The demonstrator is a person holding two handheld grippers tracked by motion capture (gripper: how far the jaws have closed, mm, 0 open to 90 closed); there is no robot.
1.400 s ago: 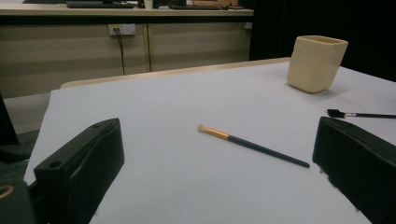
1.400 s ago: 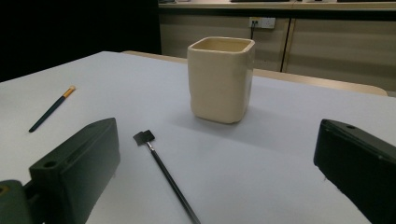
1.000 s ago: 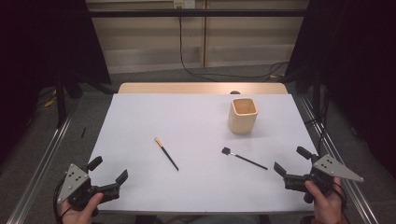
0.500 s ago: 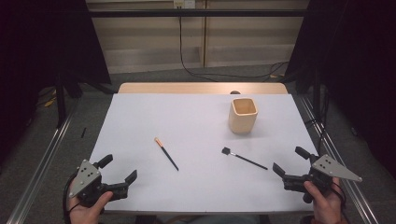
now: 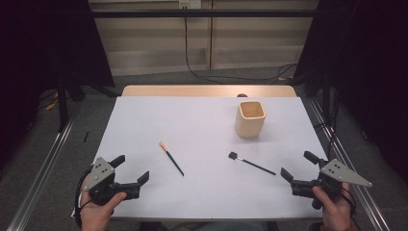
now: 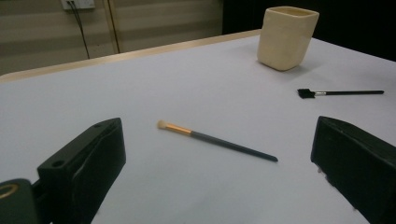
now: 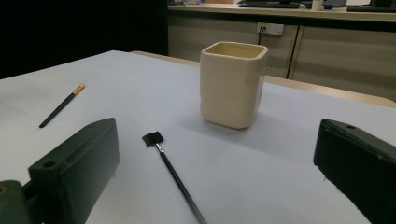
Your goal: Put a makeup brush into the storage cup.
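With both grippers spread wide and empty, the tan-tipped makeup brush (image 6: 215, 140) lies flat just ahead between the left gripper (image 5: 130, 174) jaws, looking light, thin, stiff and roll-prone, best pinched mid-handle; the right gripper (image 5: 299, 168) faces the black-headed brush (image 7: 173, 174).

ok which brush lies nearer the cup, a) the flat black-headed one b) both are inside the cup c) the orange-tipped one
a: the flat black-headed brush lies just in front of the cup, while the orange-tipped brush lies farther off to the left, and both are flat on the table.
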